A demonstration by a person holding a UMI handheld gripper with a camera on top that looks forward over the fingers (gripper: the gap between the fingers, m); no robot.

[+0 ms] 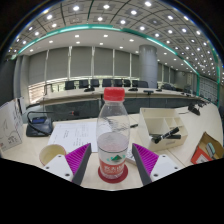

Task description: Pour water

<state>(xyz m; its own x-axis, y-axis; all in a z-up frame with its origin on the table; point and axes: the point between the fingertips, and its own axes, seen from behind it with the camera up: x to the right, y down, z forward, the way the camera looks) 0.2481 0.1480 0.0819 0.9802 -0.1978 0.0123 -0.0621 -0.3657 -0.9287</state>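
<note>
Bottle [113,135] stands upright on the table [75,135], directly ahead of the tongs [112,160] and centred between the two fingers. Red cap on top, red and green label round the lower body, clear plastic above. Long axis vertical, in line with the tongs' midline.

Tongs: open. The pink pads [78,157] flank the bottle's lower half with a visible gap on each side; neither pad presses on it. Bottle rests on its own base.

Likely receiver: a pale cup [52,154] on the table, just outside the left finger and near the bottle. Judgement: the coming move is to close on the bottle's body, lift, and tip toward that cup, so leftward.

Surroundings: a clear tray [163,124] with dark items to the right, an orange box [208,152] at the near right, a dark holder [39,124] and papers [72,133] to the left. Room beyond the bottle is open; the cup side is tight, so the finger could knock the cup.
</note>
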